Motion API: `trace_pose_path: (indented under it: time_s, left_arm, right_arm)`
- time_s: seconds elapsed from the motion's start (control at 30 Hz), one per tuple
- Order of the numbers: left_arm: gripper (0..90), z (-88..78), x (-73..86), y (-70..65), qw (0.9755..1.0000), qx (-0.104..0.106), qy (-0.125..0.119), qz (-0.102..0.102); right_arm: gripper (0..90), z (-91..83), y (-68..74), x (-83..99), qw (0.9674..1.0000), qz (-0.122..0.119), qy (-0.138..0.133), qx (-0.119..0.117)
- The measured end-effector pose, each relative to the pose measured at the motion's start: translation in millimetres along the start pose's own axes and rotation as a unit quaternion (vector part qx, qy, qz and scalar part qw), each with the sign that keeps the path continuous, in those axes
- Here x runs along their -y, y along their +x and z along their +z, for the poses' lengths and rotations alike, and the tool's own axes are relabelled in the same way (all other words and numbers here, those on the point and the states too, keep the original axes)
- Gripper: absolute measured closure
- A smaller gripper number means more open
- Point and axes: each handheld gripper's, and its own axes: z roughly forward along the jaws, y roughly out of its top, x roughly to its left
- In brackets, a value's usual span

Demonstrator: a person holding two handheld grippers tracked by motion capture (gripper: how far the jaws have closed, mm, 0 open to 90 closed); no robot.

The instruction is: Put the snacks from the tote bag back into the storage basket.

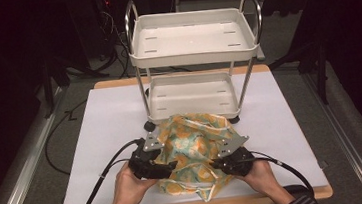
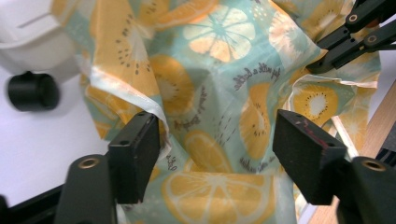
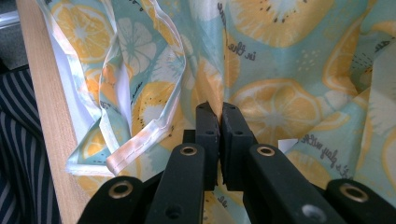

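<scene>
A crumpled cloth bag (image 1: 193,146) printed with orange and lemon slices on pale teal lies on the white board near the front of the table. My left gripper (image 1: 172,164) is at its left side. In the left gripper view its jaws (image 2: 217,135) stand wide apart, and the cloth (image 2: 210,84) lies between and beyond them with no pad pressing on it. My right gripper (image 1: 216,164) is at the bag's right side. In the right gripper view it (image 3: 220,112) is shut on a fold of the cloth (image 3: 280,70). A handle strap (image 3: 140,140) hangs loose beside it.
A white two-tier cart (image 1: 194,50) with metal posts stands just behind the bag, and one black wheel (image 2: 32,90) is close to the cloth. The white board (image 1: 111,129) lies on a wooden table with its front edge (image 3: 46,116) nearby. A striped sleeve (image 3: 18,140) shows beside that edge.
</scene>
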Motion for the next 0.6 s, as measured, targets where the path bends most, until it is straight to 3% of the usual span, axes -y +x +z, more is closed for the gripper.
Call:
trace_pose_path:
  time_s: [0.17, 0.37, 0.47, 0.6]
  left_arm:
    - [55.9, 11.3, -1.0, 0.9, 0.9996, 0.020, 0.020, 0.007]
    - [79.4, 16.8, -1.3, 4.1, 0.9987, 0.035, 0.035, 0.010]
    - [85.7, 18.1, -0.6, 4.6, 0.9985, 0.036, 0.037, 0.014]
    - [88.4, 18.5, 0.3, 3.8, 0.9984, 0.033, 0.042, 0.021]
  right_arm:
    - [86.3, -1.2, 0.1, -0.3, 1.0000, 0.001, 0.002, -0.002]
    - [72.0, -5.7, -0.5, -2.2, 0.9999, 0.006, -0.012, 0.003]
    - [63.8, -12.7, -1.0, -4.2, 0.9994, 0.013, -0.031, 0.007]
    - [58.4, -29.9, -2.0, -8.9, 0.9965, 0.016, -0.078, 0.023]
